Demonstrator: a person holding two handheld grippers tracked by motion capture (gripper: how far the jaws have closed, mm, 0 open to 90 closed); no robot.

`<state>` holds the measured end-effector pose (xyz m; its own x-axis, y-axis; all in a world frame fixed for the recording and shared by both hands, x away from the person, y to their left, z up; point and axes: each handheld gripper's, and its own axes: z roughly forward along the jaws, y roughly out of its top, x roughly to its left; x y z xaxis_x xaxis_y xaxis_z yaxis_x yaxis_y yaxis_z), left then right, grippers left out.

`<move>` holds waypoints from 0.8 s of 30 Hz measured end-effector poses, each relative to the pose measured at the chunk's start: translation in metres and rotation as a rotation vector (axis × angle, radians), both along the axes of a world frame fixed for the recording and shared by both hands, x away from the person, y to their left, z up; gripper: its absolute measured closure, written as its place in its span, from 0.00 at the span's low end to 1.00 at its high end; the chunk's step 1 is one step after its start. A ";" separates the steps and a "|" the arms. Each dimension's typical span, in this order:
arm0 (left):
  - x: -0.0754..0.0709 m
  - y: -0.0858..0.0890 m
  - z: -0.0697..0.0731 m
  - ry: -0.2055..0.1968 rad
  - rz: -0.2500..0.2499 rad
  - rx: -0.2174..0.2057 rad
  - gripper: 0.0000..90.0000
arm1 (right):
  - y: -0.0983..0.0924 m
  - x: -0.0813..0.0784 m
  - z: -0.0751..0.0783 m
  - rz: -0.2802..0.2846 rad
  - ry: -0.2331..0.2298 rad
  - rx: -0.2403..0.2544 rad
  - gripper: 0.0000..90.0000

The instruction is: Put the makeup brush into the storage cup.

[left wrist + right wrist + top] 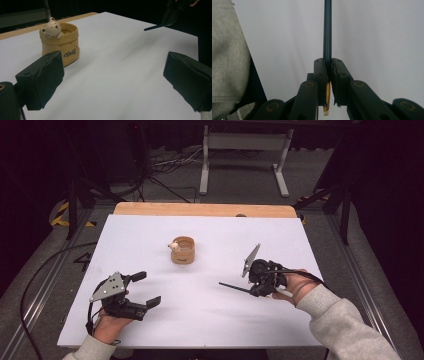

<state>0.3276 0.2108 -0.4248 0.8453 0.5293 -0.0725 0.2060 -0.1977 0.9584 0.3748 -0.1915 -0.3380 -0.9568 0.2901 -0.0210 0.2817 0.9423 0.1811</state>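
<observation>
1. Right hand-held gripper [243, 289] pinched a thin dark pencil [234, 287] between its pads; in the right gripper view the jaws were pressed together on the shaft [327, 30].
2. That pencil was slim, straight and dark blue-green, with a yellowish end poking out behind the pads, and it hung above the white tabletop [210, 320], pointing toward the left hand-held gripper [146, 288].
3. Left hand-held gripper's jaws were spread, holding nothing.
4. Mid-tabletop stood a tan pot [183, 250] with a small bear figure [51, 27] on its rim.
</observation>
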 end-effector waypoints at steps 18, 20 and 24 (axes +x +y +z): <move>0.003 -0.012 0.009 0.025 -0.110 0.070 0.06 | 0.040 0.002 0.005 0.137 0.012 -0.023 0.92; 0.003 -0.015 0.010 0.027 -0.125 0.084 0.06 | 0.044 0.002 0.006 0.154 0.012 -0.021 0.92; 0.004 -0.017 0.011 0.032 -0.136 0.087 0.06 | 0.051 0.002 0.005 0.181 0.015 -0.016 0.92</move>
